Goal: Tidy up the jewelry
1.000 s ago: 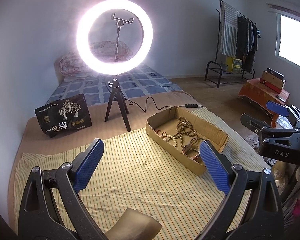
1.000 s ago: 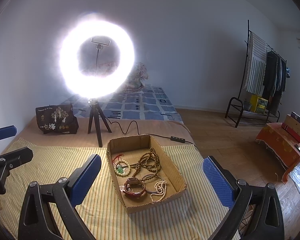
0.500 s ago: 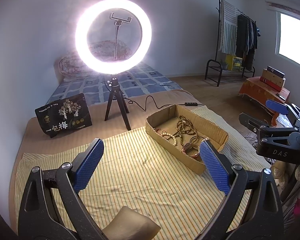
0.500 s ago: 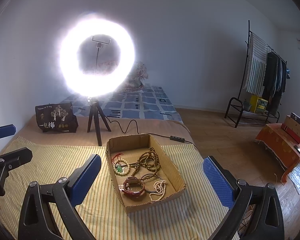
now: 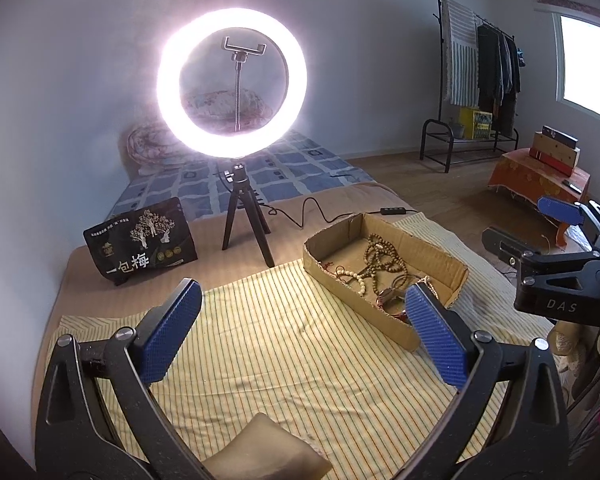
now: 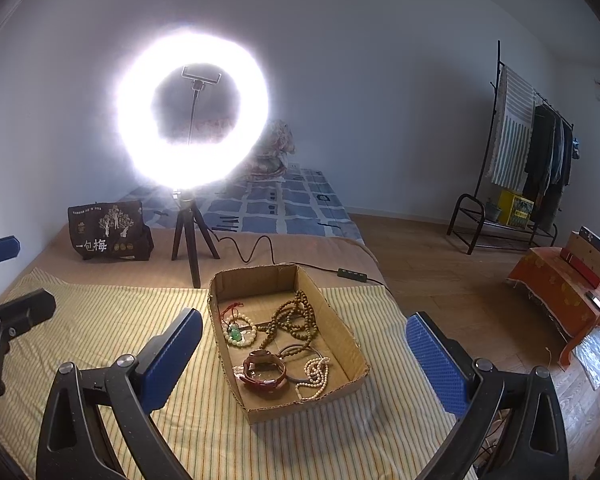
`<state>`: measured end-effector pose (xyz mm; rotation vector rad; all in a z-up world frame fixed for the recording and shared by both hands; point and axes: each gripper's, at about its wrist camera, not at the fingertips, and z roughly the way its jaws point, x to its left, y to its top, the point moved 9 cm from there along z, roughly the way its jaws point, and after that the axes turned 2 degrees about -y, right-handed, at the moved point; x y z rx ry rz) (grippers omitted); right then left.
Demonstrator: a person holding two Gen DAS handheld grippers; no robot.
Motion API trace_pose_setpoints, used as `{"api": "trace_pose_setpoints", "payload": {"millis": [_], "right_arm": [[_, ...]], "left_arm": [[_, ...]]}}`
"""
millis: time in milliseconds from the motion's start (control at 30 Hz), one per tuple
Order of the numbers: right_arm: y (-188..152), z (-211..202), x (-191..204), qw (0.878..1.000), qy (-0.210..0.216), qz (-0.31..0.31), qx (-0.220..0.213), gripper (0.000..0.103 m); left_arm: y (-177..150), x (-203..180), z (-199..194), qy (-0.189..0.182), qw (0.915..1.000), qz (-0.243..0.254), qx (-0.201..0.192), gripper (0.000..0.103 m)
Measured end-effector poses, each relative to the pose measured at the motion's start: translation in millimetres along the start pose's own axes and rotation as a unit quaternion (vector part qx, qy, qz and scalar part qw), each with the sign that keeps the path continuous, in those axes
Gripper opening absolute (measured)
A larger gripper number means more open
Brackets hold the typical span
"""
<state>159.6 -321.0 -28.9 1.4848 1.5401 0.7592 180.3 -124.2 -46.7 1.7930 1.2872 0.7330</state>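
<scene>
Left to right: snack bag (image 6: pixel 110 232) and ring light (image 6: pixel 192 120) on its tripod sit at the back, light aimed at the striped cloth (image 6: pixel 100 320), likely to light the work area. Cardboard tray (image 6: pixel 340 328) sits mid-cloth; all jewelry is in it: green-charm bracelet (image 6: pixel 238 330), brown bead strand (image 6: pixel 296 316), red watch (image 6: pixel 265 368), pearl strand (image 6: pixel 315 372), loosely piled and overlapping. Fits either gathered-in or awaiting sorting. Left gripper (image 5: pixel 300 336) wide apart, empty, above bare cloth. Right gripper (image 6: pixel 304 364) wide apart, empty, framing the tray, touching nothing.

Cardboard tray (image 6: pixel 342 332), tangled bead jewelry (image 6: pixel 294 316) inside
</scene>
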Motion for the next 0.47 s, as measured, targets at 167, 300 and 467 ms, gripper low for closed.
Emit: {"api": "trace_pose_setpoints", "payload": {"millis": [167,300,467], "right_arm": [[0.0,1.6,-0.9,1.000,-0.001,-0.003,0.003,0.103],[-0.1,2.5,-1.6,1.000,-0.003,-0.003,0.005,0.103],[-0.2,3.7,-1.9,1.000,-0.005,-0.004,0.007,0.103]], "left_arm": [[0.8,1.2,-0.4,0.000,1.0000,-0.002,0.000,0.103],[1.5,1.4,-3.0,0.003,1.0000,0.000,-0.005,0.103],[3.4,1.2,-6.2,0.009,0.9998,0.006,-0.015,0.103]]}}
